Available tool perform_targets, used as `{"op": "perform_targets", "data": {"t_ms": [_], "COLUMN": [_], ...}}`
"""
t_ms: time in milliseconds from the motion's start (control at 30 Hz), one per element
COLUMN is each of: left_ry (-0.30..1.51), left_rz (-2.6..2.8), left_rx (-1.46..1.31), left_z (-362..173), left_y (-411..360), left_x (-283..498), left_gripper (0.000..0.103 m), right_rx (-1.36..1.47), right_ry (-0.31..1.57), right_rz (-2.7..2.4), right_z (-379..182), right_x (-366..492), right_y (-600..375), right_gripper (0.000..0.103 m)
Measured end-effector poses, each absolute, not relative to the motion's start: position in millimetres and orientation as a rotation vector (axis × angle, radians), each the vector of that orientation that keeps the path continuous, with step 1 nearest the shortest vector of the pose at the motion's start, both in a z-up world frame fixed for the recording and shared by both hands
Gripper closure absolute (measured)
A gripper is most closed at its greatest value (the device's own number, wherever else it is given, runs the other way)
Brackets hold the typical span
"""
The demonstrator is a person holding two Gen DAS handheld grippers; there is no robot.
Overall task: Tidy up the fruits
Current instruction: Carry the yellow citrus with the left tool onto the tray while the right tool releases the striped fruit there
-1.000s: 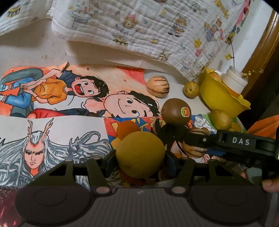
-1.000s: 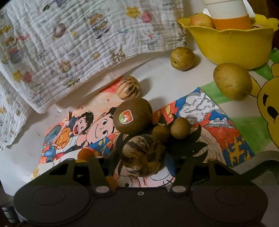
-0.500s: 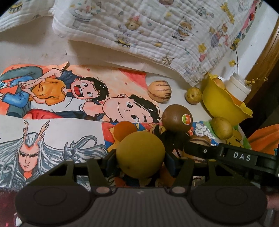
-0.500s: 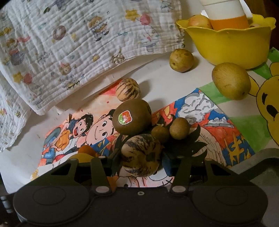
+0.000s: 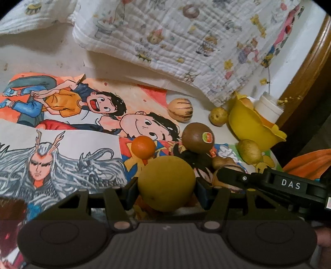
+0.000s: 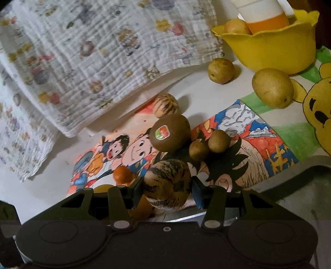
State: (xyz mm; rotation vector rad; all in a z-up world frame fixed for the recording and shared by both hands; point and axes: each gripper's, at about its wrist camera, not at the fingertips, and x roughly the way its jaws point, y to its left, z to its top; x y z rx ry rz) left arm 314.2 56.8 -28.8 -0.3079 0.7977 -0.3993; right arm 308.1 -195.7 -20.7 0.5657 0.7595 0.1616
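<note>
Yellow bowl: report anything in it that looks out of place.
A white and orange bottle stands inside the yellow bowl beside a fruit. That is odd for a fruit bowl. The rest of its inside is hidden.

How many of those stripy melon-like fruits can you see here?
2. One striped fruit is clamped in the right gripper; the other striped fruit lies on the table near the printed cloth. More may be hidden inside the yellow bowl.

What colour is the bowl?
Yellow; the bowl shows best in the right wrist view.
</note>
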Motion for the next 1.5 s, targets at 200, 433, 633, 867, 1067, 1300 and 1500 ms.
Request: {"op": "perform_targets", "data": {"t_ms": [200, 433, 633, 867, 1067, 1300, 1500], "left_ry": [0.763, 0.750, 0.730, 0.724, 0.717, 0.721, 0.731], "left_rz": [-0.426, -0.459, -0.494, -0.510, -0.509, -0.482, -0.476], "left_rx": [-0.294, -0.273, -0.245, -0.185, -0.163, -0.143, -0.156], "left_z": [-15.3, -10.6, -8.5, -10.3, -13.3, -20.2, -26.5], "left_y": [59.3, 58.7, 56.1, 54.4, 52.4, 45.9, 45.6], "left_x": [280.8, 237.2, 197.6, 155.3, 134.6, 127.5, 125.9], "left_gripper": [0.042, 0.042, 0.042, 0.042, 0.042, 0.042, 0.041], "right_rx": [0.470, 0.373, 0.247, 0.161, 0.099, 0.066, 0.047], "right_ry": [0.733, 0.730, 0.719, 0.707, 0.713, 0.690, 0.667], "right_rz": [0.220, 0.269, 0.331, 0.388, 0.407, 0.415, 0.421], "right_z": [-5.3, -1.6, -1.4, -0.8, -4.5, -7.0, -9.5], "right_x": [273.8, 222.2, 180.6, 142.7, 126.9, 122.0, 120.3], "right_y": [-198.7, -200.4, -189.1, -183.7, -181.6, -179.6, -178.1], "right_gripper": [0.052, 0.052, 0.052, 0.052, 0.052, 0.052, 0.051]}}
